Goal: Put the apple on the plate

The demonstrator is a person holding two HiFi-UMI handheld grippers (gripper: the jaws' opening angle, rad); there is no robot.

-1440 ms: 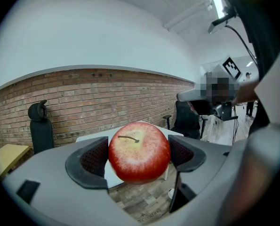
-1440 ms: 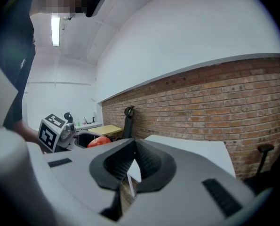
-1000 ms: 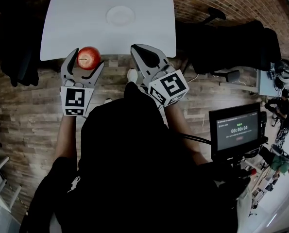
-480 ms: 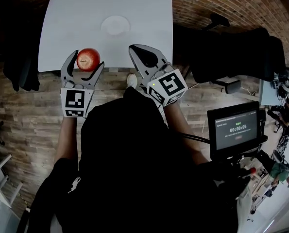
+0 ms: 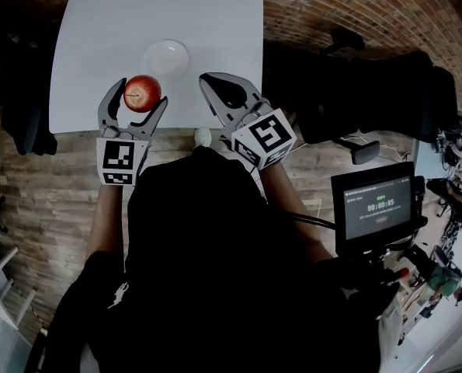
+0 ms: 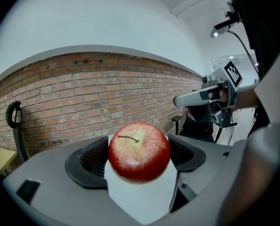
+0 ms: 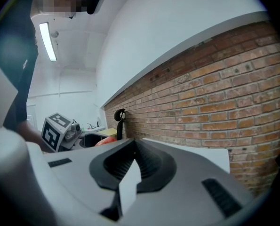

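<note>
The red apple (image 5: pixel 142 92) sits between the jaws of my left gripper (image 5: pixel 140 96), which is shut on it just above the near edge of the white table (image 5: pixel 91 29). In the left gripper view the apple (image 6: pixel 139 149) fills the gap between the dark pads (image 6: pixel 88 163), stem up. A small white plate (image 5: pixel 167 56) lies on the table a short way beyond the apple and slightly right. My right gripper (image 5: pixel 205 80) hovers over the near table edge to the right of the apple, jaws together and holding nothing; in its own view the right gripper (image 7: pixel 134 143) shows its tips touching.
A black chair and dark cloth (image 5: pixel 370 76) stand right of the table. A small monitor with a timer (image 5: pixel 374 207) is at my right side. Another dark object (image 5: pixel 25 123) sits left of the table. The floor is brick and wood planks.
The table and plate have slid down and left in the head view, nearer to me. Both grippers now reach over the table's near edge; the apple stays held.
</note>
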